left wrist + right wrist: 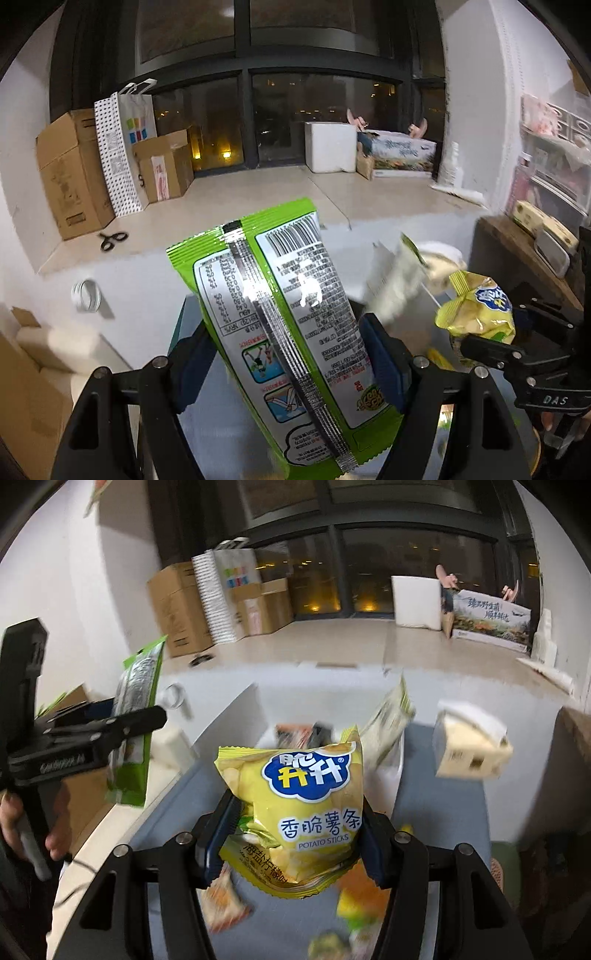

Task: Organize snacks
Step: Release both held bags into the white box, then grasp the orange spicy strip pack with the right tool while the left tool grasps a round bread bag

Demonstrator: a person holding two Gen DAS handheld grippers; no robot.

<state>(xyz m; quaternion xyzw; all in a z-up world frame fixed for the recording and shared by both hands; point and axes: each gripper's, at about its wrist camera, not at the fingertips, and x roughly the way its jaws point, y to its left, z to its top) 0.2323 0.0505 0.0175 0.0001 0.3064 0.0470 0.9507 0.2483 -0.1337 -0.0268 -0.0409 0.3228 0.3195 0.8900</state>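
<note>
My left gripper point(284, 354) is shut on a green and silver snack packet point(280, 317), held upright with its printed back toward the camera. It also shows at the left of the right wrist view point(136, 716). My right gripper point(295, 834) is shut on a yellow potato sticks bag point(299, 805), held above the grey table point(439, 812). That bag also shows at the right of the left wrist view point(480, 310). Several loose snack packets point(225, 893) lie blurred on the table under the right gripper.
A white bin point(391, 771) holding a pale green packet point(391, 709) stands on the table ahead. A white block point(472, 738) is to its right. Cardboard boxes point(74, 177), a spotted bag point(118, 155), scissors point(112, 240) and a tape roll point(86, 295) are at the left.
</note>
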